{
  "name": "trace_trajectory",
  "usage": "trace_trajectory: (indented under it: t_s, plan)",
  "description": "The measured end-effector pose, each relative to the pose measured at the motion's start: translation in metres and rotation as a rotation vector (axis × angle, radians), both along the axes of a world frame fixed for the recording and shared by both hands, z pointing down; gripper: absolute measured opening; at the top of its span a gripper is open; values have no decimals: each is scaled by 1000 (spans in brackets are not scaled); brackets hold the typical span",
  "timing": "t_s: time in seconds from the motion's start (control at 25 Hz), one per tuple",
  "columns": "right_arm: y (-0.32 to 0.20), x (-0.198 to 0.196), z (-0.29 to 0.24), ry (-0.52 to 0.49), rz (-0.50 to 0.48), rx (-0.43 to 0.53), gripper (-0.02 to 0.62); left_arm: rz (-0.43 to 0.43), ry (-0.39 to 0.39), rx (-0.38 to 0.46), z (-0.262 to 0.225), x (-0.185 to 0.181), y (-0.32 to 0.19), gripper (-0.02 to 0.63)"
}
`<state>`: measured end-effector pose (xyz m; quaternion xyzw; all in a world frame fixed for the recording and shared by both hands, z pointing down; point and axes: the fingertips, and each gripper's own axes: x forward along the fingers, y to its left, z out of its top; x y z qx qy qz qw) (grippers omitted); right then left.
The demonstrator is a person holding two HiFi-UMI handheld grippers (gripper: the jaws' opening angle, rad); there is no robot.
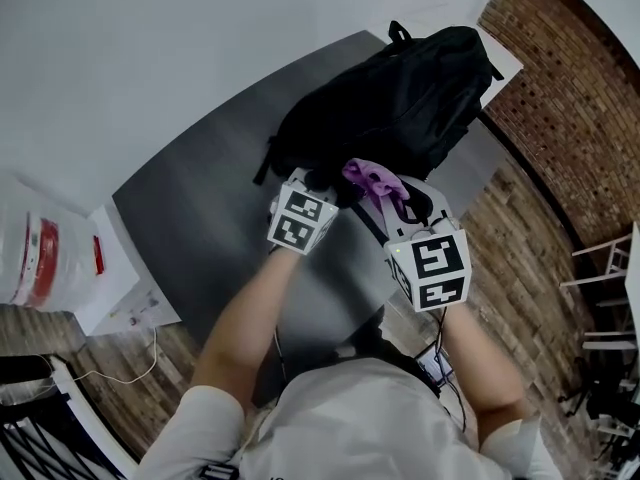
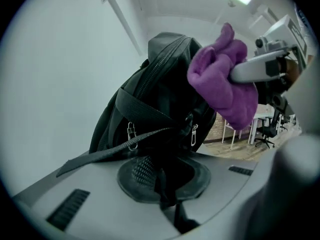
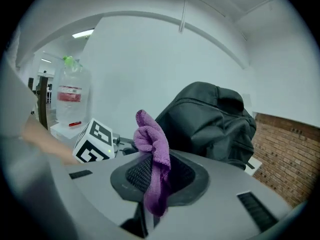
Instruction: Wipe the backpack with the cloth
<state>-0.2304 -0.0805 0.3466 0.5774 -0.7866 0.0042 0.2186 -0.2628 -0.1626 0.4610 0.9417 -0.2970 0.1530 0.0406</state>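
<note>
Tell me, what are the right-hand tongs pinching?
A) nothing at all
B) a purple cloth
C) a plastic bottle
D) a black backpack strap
B: in the right gripper view the purple cloth sits clamped between the right tongs, with one end bunched up beyond them.
</note>
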Motion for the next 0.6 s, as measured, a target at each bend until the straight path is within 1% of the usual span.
trace_trajectory:
  t_s: [0.08, 0.16, 0.24, 0.36, 0.44, 0.6]
  plan:
    - [-9, -11, -9, -2, -8, 30, 55, -3, 15, -21, 1, -1, -1, 11]
    - [-19, -24, -16, -33, 0, 61, 55, -10, 28, -37, 1, -2, -3, 11]
    - [-29, -32, -25, -96, 37, 105, 55, -21, 45, -50, 2, -4, -5, 11]
    - [-38, -29, -34, -221, 113, 144, 56, -30, 66, -69, 3, -6, -7, 11]
    - [-43, -20, -27, -282, 163, 130, 55, -27, 80, -77, 0, -5, -8, 11]
    - [-53, 6, 5, -390, 288, 37, 55, -25, 95, -83, 1, -6, -9, 11]
